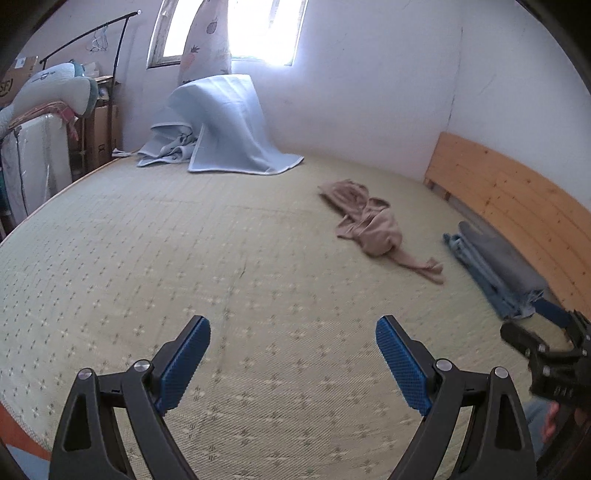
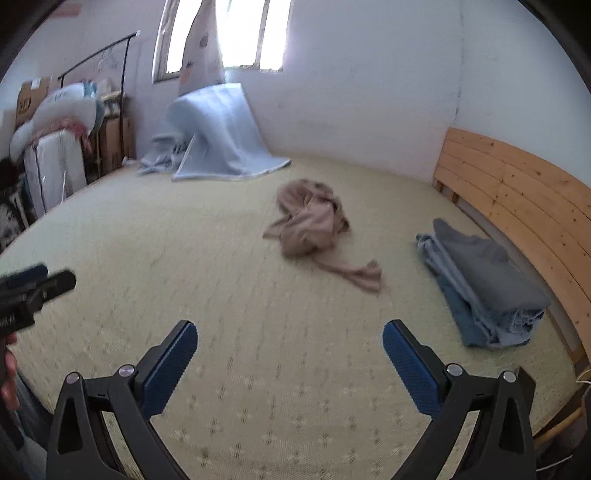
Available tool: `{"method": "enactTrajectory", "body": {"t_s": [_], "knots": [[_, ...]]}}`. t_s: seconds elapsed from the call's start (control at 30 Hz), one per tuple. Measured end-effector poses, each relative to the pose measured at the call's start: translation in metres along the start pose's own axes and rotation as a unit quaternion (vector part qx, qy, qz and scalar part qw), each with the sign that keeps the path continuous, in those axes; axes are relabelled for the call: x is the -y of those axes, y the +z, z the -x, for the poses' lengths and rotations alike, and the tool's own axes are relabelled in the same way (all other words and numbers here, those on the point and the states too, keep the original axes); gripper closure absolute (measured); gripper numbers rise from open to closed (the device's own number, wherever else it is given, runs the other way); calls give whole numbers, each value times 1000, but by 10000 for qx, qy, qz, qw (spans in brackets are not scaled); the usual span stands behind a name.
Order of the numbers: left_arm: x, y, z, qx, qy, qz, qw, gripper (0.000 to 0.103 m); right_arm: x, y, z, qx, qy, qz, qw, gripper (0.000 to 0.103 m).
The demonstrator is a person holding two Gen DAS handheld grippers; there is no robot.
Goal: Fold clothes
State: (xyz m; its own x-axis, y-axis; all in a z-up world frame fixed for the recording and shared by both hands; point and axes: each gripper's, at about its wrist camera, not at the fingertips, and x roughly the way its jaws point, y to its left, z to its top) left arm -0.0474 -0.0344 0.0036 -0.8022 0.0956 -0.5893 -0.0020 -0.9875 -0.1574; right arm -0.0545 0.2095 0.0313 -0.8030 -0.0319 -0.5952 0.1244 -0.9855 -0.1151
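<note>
A crumpled tan garment (image 1: 369,221) lies on the bed mat (image 1: 221,258), well ahead of both grippers; it also shows in the right wrist view (image 2: 314,225). A folded stack of grey and blue clothes (image 2: 484,288) sits by the headboard, also in the left wrist view (image 1: 498,266). My left gripper (image 1: 293,363) is open and empty above the mat. My right gripper (image 2: 290,367) is open and empty too; it appears at the right edge of the left wrist view (image 1: 546,332). The left gripper shows at the left edge of the right wrist view (image 2: 33,288).
A light blue blanket (image 1: 221,125) is heaped at the far side under the window (image 1: 236,29). A wooden headboard (image 2: 517,206) runs along the right. A clothes rack, pillows and boxes (image 1: 48,96) stand beyond the left edge of the bed.
</note>
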Motion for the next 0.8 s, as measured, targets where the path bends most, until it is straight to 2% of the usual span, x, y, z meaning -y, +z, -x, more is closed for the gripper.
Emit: {"method": "enactTrajectory", "body": {"t_s": [0.1,0.17,0.3,0.47,0.67,0.8], "knots": [[3,-9,-13,-26,287,-254,9993,9,-9,-15,-13,-212,234,-67,9995,0],[7,-13,-21,-93,308,-335,9989,9,-11,-19,-20,-288,361,-177,9988,0],[17,-18,-30,-197,225,-545,9981,9,-2,-25,-32,-410,492,-629,9960,0],[26,-24,-35,-373,-34,-633,9973,9,14,-29,-43,-534,374,-1031,9925,0],[26,-25,-40,-438,13,-576,9974,9,8,-33,-54,-684,-44,-707,9951,0],[19,-25,-42,-476,115,-412,9979,9,-2,-35,-59,-679,-94,-442,9967,0]]}}
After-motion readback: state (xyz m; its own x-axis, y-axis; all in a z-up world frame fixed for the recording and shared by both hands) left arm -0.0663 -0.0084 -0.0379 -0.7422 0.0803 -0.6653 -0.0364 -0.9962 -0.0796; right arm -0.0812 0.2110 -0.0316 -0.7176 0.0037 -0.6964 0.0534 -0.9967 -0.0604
